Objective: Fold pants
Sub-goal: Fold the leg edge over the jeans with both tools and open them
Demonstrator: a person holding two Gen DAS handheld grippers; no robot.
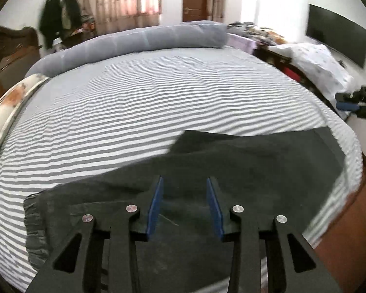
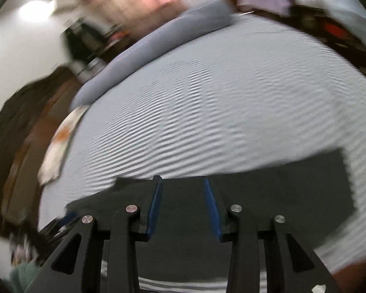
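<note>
Dark grey pants (image 1: 244, 166) lie flat near the front edge of a bed with a grey-and-white striped sheet (image 1: 158, 97). My left gripper (image 1: 185, 183) hangs above them, its blue-padded jaws open with nothing between them. The elastic waistband (image 1: 34, 219) shows bunched at the lower left of the left wrist view. In the blurred right wrist view the pants (image 2: 280, 188) form a dark folded slab on the striped sheet (image 2: 207, 109). My right gripper (image 2: 182, 183) is above that slab, jaws open and empty.
A long grey bolster (image 1: 139, 41) lies across the far side of the bed. A patterned pillow (image 1: 9, 107) sits at the left edge. Piled clothes and a white bag (image 1: 314, 63) crowd a dark surface to the right. The wooden bed frame (image 1: 349, 219) runs along the lower right.
</note>
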